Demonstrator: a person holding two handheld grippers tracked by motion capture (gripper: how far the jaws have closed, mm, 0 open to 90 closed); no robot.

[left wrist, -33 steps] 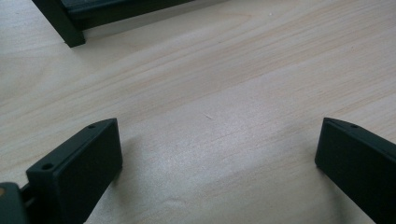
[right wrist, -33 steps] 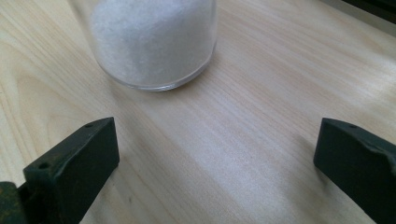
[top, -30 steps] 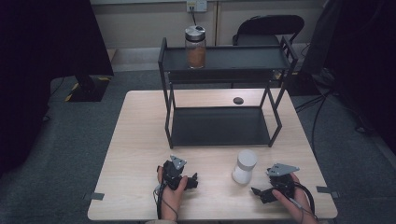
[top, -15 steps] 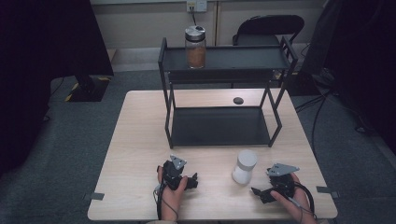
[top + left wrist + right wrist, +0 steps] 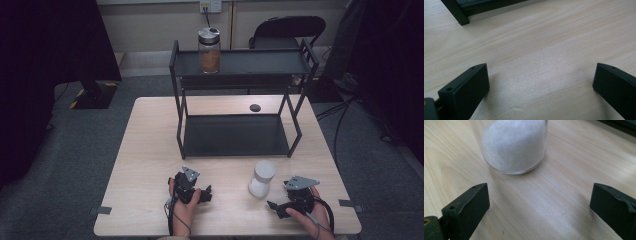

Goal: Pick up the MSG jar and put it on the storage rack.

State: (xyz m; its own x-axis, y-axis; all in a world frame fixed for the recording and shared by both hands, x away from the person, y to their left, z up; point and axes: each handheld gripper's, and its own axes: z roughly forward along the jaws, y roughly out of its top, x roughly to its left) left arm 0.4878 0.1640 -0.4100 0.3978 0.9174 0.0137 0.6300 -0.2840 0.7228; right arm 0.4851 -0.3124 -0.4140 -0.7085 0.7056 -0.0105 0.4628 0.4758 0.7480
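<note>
Right gripper [image 5: 274,206] rests low on worktop [image 5: 150,150], jaws spread wide, nothing between them; white jar [image 5: 262,178] of white powder stands upright just ahead of it, near but apart, in front of black shelf rack [image 5: 235,135]. Left gripper [image 5: 206,193] also wide and empty on bare wood, well apart from jar. Brown-filled jar [image 5: 209,50] sits on rack's top shelf

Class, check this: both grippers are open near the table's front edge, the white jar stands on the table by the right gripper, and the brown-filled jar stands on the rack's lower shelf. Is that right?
One detail is wrong. The brown-filled jar stands on the rack's top shelf, not the lower one, as the high view shows. The rest holds: the left gripper and the right gripper are open near the front edge, and the white jar stands on the table beside the right gripper.
</note>
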